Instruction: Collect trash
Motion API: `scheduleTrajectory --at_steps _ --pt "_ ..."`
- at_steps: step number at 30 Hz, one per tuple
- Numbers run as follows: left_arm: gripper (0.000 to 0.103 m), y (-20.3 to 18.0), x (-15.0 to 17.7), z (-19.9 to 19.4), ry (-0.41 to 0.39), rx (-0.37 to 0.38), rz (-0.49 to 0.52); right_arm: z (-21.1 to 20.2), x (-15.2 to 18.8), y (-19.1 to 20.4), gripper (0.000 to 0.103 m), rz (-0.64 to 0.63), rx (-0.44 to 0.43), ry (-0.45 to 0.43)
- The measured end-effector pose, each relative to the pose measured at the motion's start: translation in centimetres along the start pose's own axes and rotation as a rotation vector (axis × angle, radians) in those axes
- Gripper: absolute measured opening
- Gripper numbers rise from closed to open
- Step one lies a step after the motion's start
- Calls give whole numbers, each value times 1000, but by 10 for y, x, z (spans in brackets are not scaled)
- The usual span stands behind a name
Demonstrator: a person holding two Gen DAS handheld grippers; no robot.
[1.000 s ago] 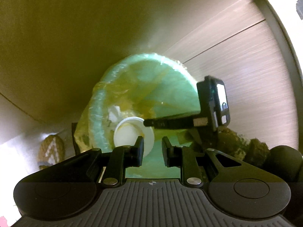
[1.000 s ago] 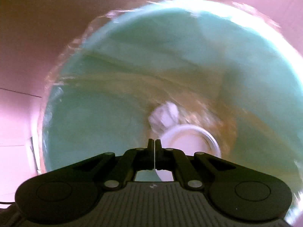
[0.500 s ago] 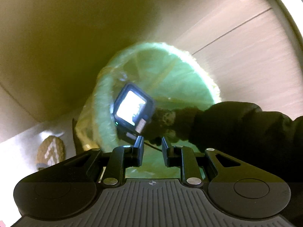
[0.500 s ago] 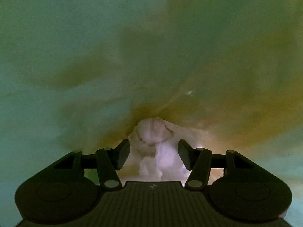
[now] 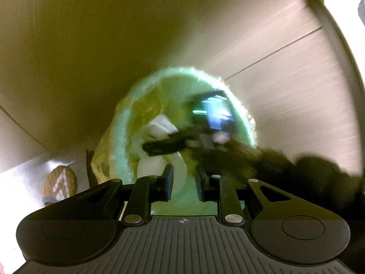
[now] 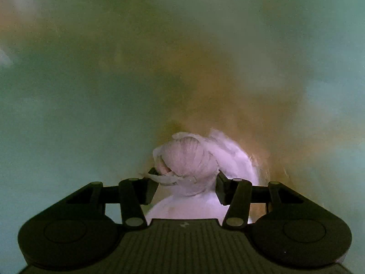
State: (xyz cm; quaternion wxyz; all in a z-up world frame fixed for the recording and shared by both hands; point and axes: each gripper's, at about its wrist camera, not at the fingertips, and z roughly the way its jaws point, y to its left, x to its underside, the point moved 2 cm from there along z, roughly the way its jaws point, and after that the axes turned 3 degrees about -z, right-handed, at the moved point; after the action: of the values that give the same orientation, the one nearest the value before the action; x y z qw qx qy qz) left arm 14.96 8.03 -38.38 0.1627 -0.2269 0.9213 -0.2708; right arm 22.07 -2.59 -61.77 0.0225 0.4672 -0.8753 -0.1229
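Here the right hand-held gripper (image 6: 186, 183), deep inside the green bin (image 5: 118, 137), is closing around a garlic bulb (image 6: 189, 157); the left hand-held gripper (image 5: 183, 183) hovers partly parted, empty.

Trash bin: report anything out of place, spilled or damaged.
Nothing looks spilled or damaged. The lined bin stands upright; crumpled white paper lies at its bottom between the closing jaws of the right gripper, deep inside.

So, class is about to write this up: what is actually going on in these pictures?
A person is reaching the right gripper down into a green bin with a plastic liner. Its jaws are closing around a crumpled white wad of paper lying at the bottom; whether the pads press on it yet is unclear. The left gripper hangs at the bin's near rim, jaws partly open and holding nothing.
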Motion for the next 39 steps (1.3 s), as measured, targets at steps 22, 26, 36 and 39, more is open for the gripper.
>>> scheduleTrajectory --at_steps 22,26,36,39 --pt "23 -143 -76 -164 -69 56 358 -392 97 35 71 517 317 -370" --pt "23 -161 -117 -208 -200 116 406 -455 97 42 71 625 391 -496" --pt "24 -130 -197 -265 -388 104 423 -538 53 80 79 718 493 -708" --pt "24 -114 -221 -272 -426 120 427 -545 21 91 80 712 509 -744"
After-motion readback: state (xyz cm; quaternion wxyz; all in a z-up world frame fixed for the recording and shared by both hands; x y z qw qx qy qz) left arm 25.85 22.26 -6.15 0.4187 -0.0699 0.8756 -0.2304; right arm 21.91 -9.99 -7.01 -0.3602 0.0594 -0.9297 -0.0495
